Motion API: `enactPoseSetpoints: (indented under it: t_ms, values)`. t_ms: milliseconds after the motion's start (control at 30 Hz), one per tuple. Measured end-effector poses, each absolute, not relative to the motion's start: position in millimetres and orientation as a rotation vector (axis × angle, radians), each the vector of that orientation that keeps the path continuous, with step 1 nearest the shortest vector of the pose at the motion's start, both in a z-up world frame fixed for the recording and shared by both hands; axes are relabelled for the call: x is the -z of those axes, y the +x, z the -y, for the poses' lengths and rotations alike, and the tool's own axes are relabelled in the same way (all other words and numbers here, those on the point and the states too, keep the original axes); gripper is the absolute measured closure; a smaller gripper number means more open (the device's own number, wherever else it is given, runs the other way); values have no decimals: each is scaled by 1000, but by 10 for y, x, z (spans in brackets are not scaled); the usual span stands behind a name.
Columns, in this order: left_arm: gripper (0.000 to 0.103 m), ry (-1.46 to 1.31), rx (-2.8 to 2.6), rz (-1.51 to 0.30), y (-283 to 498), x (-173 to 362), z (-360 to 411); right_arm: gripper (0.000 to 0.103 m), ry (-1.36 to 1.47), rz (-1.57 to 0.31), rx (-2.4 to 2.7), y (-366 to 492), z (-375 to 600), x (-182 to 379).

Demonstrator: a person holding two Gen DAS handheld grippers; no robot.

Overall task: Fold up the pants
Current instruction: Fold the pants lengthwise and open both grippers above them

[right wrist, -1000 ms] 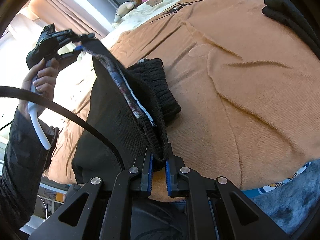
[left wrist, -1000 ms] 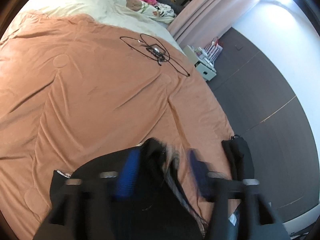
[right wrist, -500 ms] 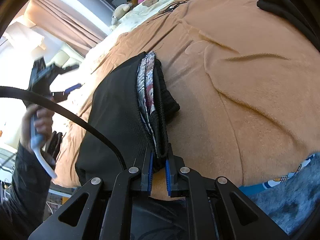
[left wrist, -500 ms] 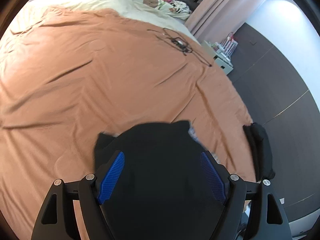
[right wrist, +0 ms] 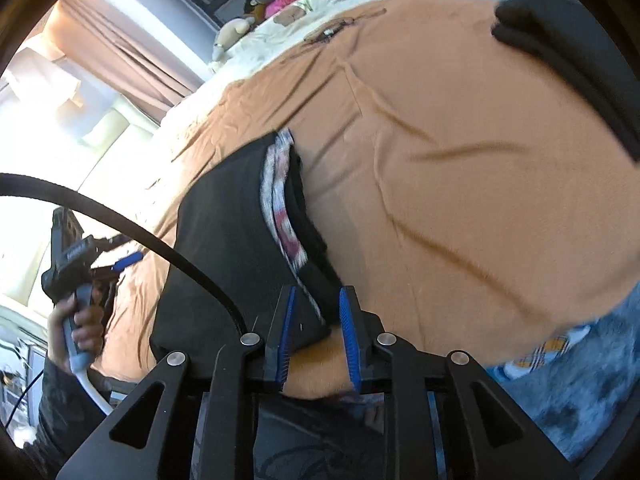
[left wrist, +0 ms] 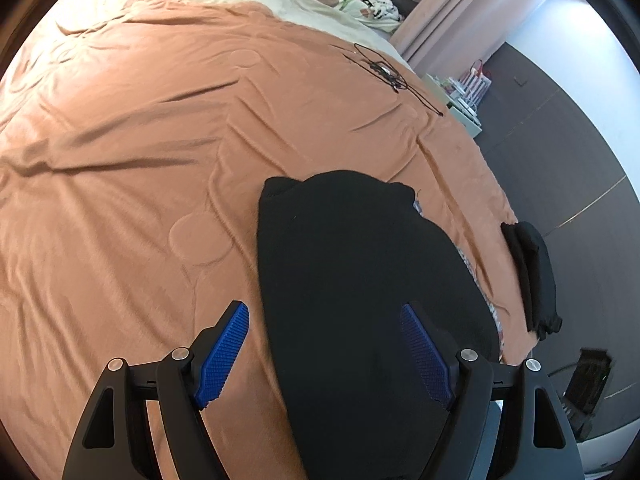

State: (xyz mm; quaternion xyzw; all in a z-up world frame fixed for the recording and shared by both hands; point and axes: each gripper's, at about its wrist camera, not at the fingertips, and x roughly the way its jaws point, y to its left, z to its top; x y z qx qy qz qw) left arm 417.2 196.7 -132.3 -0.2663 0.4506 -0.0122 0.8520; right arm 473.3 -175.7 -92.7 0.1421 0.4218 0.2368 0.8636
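Left wrist view. My left gripper (left wrist: 324, 354) stands wide apart at the bottom of the frame, its two blue ribbed pads (left wrist: 224, 356) clear of any cloth. One pair of black knit pants (left wrist: 360, 280), folded into a thick slab, lies on the orange-brown quilted bedspread (left wrist: 140, 160) from the centre of the frame down to the lower edge, where my gripper's frame cuts it off. A strip of patterned lining shows along its right edge. One more dark folded garment (left wrist: 532, 276) lies at the right edge of the bed, well apart. One thin black tangled cable (left wrist: 388, 74) lies at upper right; its detail is too small to make out.

Right wrist view. My right gripper (right wrist: 318, 334), lower centre, has its jaws opening; the near corner of the black pants (right wrist: 228, 232) sits between the two blue pads (right wrist: 286, 336), and the pads do not seem to press on it. The frame is motion-blurred. At left, my left hand (right wrist: 78, 320) holds the other gripper by its handle beside the pants. One thick black cord (right wrist: 120, 224) crosses the left of the frame. The second dark garment (right wrist: 568, 48) is cut off at upper right.
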Motion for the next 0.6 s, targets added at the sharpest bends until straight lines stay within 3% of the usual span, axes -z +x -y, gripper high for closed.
enactPoseSetpoints:
  t_ms: [67, 100, 600]
  values:
    - [23, -560, 19, -946, 4108, 1330, -1963, 57, 284, -868, -504, 4790, 1712, 874]
    - [23, -560, 14, -943, 4059, 1336, -1957, 53, 272, -859, -509, 4822, 1669, 846]
    - [23, -634, -41, -933, 3723, 1569, -2031, 52, 159, -903, -676, 5797, 1064, 700]
